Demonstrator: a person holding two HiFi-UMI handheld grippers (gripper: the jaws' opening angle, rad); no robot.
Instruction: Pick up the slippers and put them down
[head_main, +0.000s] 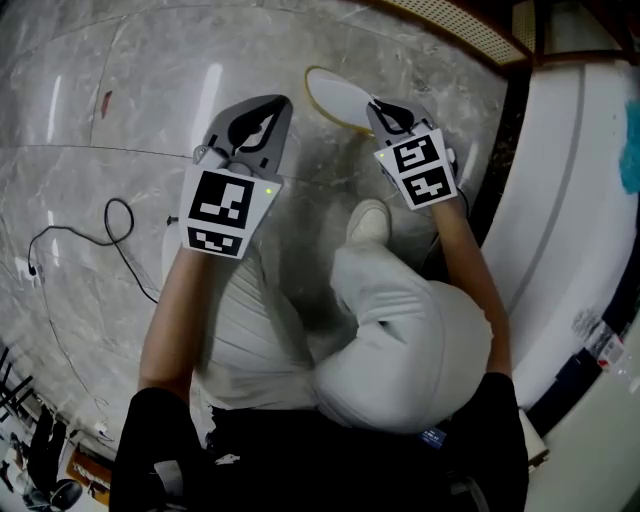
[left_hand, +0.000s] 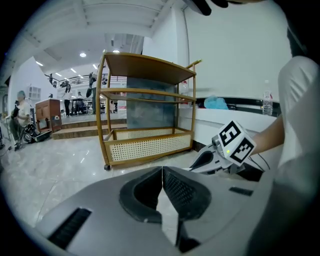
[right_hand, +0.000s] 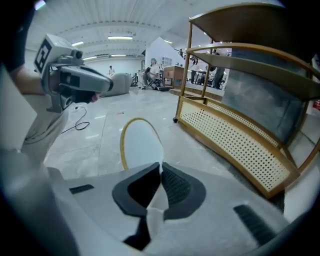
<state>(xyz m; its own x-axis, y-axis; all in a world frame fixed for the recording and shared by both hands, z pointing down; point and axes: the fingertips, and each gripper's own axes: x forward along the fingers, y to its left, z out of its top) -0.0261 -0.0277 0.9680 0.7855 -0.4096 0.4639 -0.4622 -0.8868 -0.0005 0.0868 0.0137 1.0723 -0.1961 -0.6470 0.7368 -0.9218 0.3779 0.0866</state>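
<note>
In the right gripper view, your right gripper (right_hand: 160, 169) sits low in the centre. Its jaws are closed on the near rim of the white, yellow-edged slipper (right_hand: 141, 145), which stretches away up the frame. The head view adds placement: the slipper is at upper centre over the marble floor (head_main: 130, 90), just left of that gripper's tips. Only the left gripper view shows your left gripper (left_hand: 162, 176) pinched together on nothing, with the rattan shelf trolley (left_hand: 145, 145) beyond it.

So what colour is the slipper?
The slipper is white with a yellow rim, clearest in the right gripper view.
</note>
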